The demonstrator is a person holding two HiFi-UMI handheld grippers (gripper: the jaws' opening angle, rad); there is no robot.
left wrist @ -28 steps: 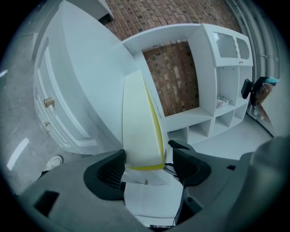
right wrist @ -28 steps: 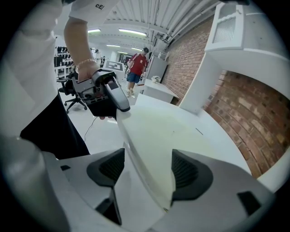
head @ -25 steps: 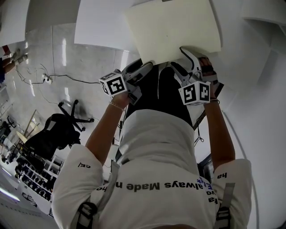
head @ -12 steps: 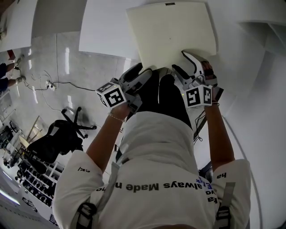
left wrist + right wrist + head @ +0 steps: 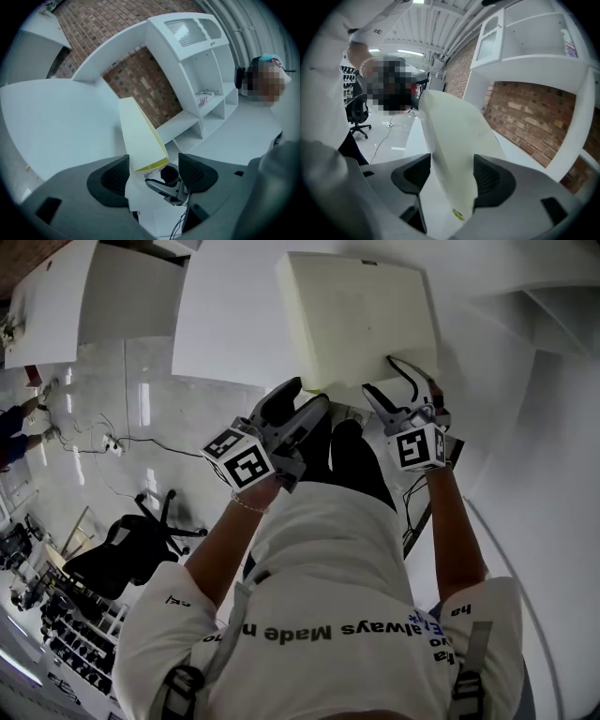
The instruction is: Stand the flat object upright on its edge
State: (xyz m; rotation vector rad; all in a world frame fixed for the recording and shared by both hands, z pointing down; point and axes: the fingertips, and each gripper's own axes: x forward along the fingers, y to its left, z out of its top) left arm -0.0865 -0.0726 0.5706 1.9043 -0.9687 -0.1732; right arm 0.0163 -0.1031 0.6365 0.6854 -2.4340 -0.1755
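The pale cream board (image 5: 361, 320) sits tilted over the white bench (image 5: 225, 324), its near edge by the bench's near edge and raised, so 1 broad face and a thick side show in the head view. The right gripper (image 5: 386, 381) has its 2 jaws closed against the board's near edge, with the board filling the gap between the pads in the right gripper view. The left gripper (image 5: 300, 399) holds nothing: its jaws stand wide apart, and the board's near corner pokes in unclamped, just beside the left pad.
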